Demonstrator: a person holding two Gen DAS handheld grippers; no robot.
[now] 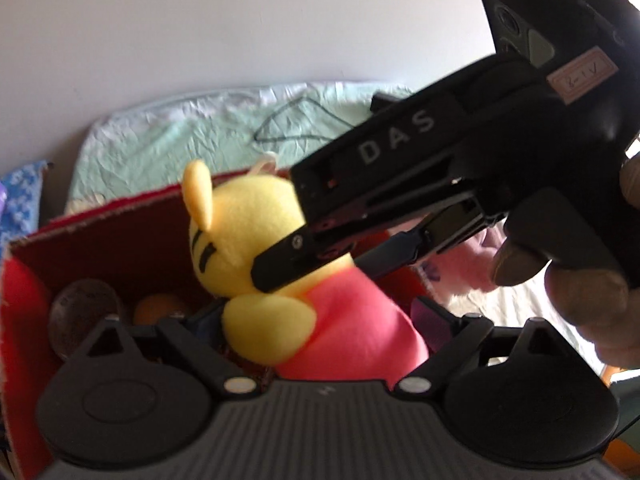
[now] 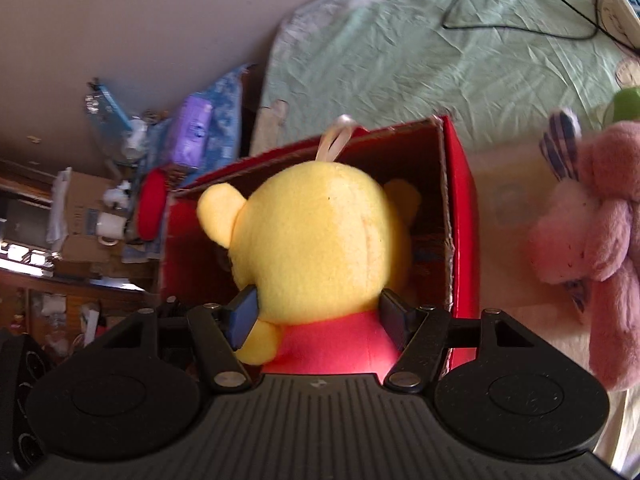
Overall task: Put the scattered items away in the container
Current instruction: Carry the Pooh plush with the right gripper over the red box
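Bear plush (image 2: 312,236), yellow with a red shirt, sits clamped at the neck between the two fingers of my right gripper (image 2: 318,316), held over the open top of a red cardboard box (image 2: 460,208). From my left wrist camera, the same bear (image 1: 256,240) hangs above the box (image 1: 24,292), and my right gripper (image 1: 316,256) reaches in from the right. My left gripper's fingers are hidden behind the bear, so I cannot tell whether it is open or closed. A pink plush (image 2: 592,232) lies just beside the box on the pale green bedsheet (image 2: 400,56). Round items, too blurred to name, lie inside the box.
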